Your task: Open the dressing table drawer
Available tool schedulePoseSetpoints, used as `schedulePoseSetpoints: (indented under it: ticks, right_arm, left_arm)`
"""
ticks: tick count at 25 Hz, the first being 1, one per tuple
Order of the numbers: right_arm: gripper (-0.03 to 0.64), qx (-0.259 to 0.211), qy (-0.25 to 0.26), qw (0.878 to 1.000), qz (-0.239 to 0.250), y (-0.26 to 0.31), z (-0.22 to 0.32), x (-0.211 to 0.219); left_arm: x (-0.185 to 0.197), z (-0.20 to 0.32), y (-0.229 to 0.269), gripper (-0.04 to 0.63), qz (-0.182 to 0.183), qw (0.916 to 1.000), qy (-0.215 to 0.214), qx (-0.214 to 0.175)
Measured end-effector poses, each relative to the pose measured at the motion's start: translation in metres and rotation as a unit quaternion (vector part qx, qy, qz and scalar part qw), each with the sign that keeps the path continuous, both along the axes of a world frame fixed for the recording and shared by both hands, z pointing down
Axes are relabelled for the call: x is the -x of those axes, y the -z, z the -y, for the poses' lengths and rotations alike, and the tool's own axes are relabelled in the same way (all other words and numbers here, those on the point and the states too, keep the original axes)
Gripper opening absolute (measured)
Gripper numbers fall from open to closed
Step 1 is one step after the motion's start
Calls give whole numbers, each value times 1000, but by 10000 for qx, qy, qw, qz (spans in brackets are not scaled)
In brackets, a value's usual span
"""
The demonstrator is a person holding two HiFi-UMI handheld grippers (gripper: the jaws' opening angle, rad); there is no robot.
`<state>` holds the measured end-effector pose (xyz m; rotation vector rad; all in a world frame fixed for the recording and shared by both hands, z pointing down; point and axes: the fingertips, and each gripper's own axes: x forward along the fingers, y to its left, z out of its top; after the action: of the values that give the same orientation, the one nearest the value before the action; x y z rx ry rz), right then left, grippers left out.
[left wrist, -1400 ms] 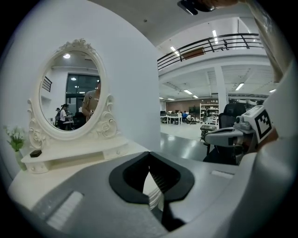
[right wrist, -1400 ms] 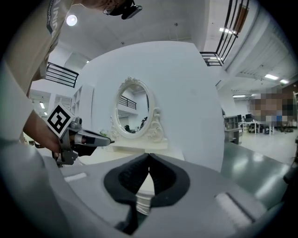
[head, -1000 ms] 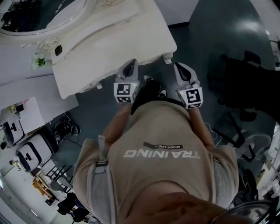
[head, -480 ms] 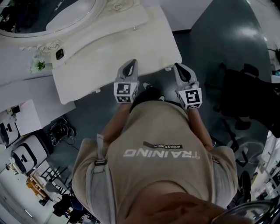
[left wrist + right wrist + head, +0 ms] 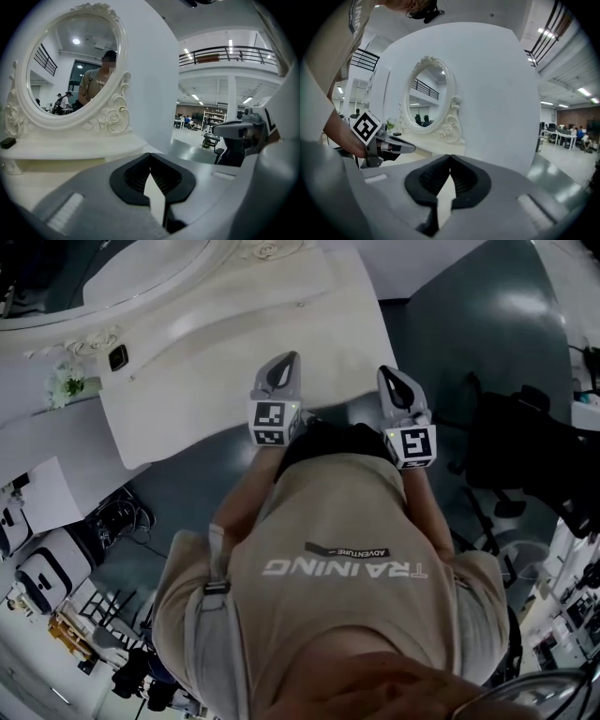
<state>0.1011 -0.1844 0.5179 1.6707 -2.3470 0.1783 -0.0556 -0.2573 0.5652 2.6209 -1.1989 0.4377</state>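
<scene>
The dressing table (image 5: 234,352) is cream-white, with a smooth, faintly glossy top and a curved front edge. At its back a raised shelf carries an oval mirror (image 5: 70,61) in a carved frame of scrolls and rosettes. A small black object (image 5: 117,357) lies on the shelf at the table's left end, with a sprig of white flowers (image 5: 67,382) just beyond that end. The drawer front sits under the overhanging top and cannot be made out in any view. The floor (image 5: 450,315) around the table is dark grey and reflective. Both grippers are grey plastic shells with black ribbed pads, each carrying a cube with square markers. The left gripper (image 5: 285,364) is held out ahead of the person, pitched slightly down, its tip over the table's front edge. Its jaws are pressed together with nothing between them. The right gripper (image 5: 390,377) is held parallel, just off the table's right front corner, over the floor. Its jaws are likewise closed and empty.
</scene>
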Motion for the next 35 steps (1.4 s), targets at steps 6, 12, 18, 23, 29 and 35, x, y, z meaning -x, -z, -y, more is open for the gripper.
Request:
schedulePoseSetpoints:
  ticks: [6, 12, 18, 23, 29, 35]
  right_arm:
    - [3, -32, 375, 9992, -114, 4, 36, 8]
    - [3, -166, 867, 9961, -53, 11, 75, -1]
    - [3, -255, 1523, 9880, 72, 18, 111, -28]
    - [3, -297, 1937, 9805, 128, 7, 137, -44]
    - [3, -183, 1951, 9804, 206, 5, 148, -51]
    - [3, -143, 1879, 9819, 187, 5, 165, -52]
  left_arm:
    - [0, 20, -4, 8, 4, 9996, 277, 85]
    - [-5, 37, -10, 8, 186, 9972, 701, 198]
    - [-32, 56, -14, 8, 421, 9909, 1259, 223]
    - [-47, 80, -41, 9, 281, 9832, 1757, 412]
    - [-55, 107, -73, 129, 209, 9768, 1982, 778]
    - [-52, 142, -114, 129, 519, 9719, 2036, 1059]
